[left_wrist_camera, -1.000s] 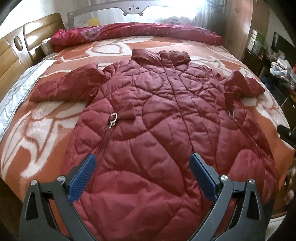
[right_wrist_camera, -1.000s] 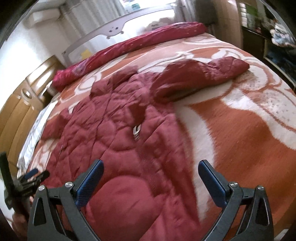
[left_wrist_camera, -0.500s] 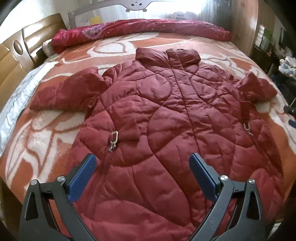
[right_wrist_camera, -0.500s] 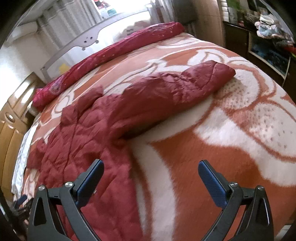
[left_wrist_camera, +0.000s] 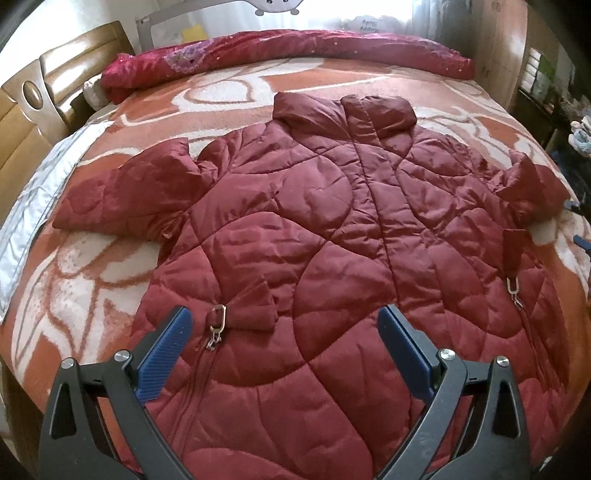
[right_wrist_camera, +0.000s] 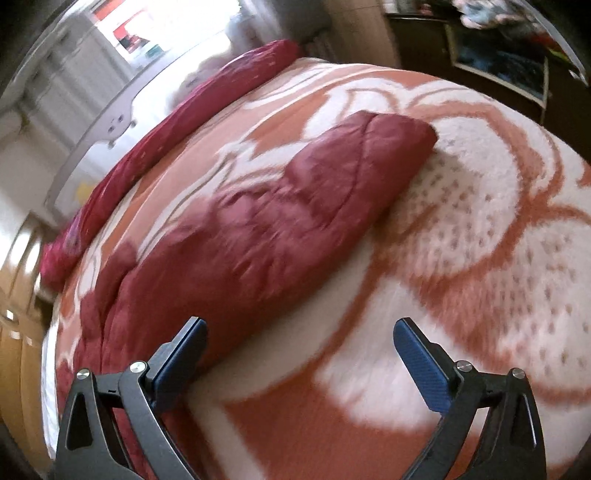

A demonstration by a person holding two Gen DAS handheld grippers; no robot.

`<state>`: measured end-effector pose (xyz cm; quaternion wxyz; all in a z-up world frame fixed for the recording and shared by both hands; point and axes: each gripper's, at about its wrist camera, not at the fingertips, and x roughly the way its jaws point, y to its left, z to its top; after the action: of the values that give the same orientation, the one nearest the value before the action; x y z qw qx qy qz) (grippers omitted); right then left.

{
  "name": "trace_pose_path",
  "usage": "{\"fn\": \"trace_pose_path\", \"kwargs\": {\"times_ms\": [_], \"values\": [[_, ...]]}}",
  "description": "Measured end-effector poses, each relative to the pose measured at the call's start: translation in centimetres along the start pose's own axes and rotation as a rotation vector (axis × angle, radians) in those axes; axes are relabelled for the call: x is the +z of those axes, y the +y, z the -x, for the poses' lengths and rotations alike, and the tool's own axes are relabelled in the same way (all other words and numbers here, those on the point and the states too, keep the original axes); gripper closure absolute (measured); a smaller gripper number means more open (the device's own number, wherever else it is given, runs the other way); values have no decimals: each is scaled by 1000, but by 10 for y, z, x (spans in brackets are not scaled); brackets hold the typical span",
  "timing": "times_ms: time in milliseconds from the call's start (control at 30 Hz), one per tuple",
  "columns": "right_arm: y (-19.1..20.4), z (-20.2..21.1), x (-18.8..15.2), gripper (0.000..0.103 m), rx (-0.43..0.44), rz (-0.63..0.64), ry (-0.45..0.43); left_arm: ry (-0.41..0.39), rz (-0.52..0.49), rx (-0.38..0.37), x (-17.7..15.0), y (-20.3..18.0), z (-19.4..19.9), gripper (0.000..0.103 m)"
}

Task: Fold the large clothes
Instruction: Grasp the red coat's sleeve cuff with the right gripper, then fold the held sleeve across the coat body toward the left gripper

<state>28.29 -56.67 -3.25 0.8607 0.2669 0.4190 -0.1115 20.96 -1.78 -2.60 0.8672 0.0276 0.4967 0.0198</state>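
Jacket (left_wrist_camera: pixel 332 258): dark red quilted coat, spread flat and front up across the bed, collar toward the far side, both sleeves out to the sides.
Jacket sleeve (right_wrist_camera: pixel 314 206): in the right wrist view, lying on the blanket just ahead of the right gripper; picture blurred.
Pocket clasps: metal clip (left_wrist_camera: pixel 218 321) on the left pocket flap, a second clip (left_wrist_camera: pixel 512 286) on the right side.
Left gripper (left_wrist_camera: pixel 284 354): above the coat's lower half, blue-padded fingers wide apart, holding nothing.
Right gripper (right_wrist_camera: pixel 299 362): over the blanket beside the sleeve, fingers wide apart, holding nothing.
Bed (left_wrist_camera: pixel 74 277): covered by an orange and white patterned blanket; rolled red quilt (left_wrist_camera: pixel 295 48) along the far edge.
Room: wooden headboard (left_wrist_camera: pixel 33 110) at left, grey bed rail (left_wrist_camera: pixel 166 22) and bright window behind, dark cabinets (right_wrist_camera: pixel 498 62) at right.
Containers: none clear enough to tell.
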Motion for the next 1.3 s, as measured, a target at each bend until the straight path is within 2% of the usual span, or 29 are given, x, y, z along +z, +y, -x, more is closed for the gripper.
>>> {"fn": "trace_pose_path", "kwargs": {"times_ms": [67,300,433,467,533,567,600,700,867,1000,1200,1300], "values": [[-9,-11,17,4,-14,-23,-27,11,5,-1,3,0,-5,2],[-47,-56,58,23,-42,-159,-50,42,15,9,9,-2,-21,2],[-50,-65,69,24,-28,-165,-107,57,4,9,10,-5,-29,2],[-48,-66,69,28,-33,-165,-114,59,3,9,10,-4,-30,2],[-45,-71,74,51,-41,-142,-110,69,17,9,10,-3,-33,2],[-44,-73,75,70,-42,-135,-99,74,24,2,10,-2,-34,2],[-43,-74,76,81,-26,-133,-89,80,27,-3,10,-2,-35,2],[-30,-60,72,91,-2,-102,-109,86,15,-6,8,-5,-37,2],[14,-27,65,94,75,29,-158,87,4,-35,10,-8,-35,2],[66,4,51,94,178,143,-182,87,18,-59,10,-3,-30,2],[140,25,23,95,347,272,-156,65,37,-62,12,10,-22,2],[180,25,-1,95,397,337,-115,58,64,-88,15,21,-18,2]]}}
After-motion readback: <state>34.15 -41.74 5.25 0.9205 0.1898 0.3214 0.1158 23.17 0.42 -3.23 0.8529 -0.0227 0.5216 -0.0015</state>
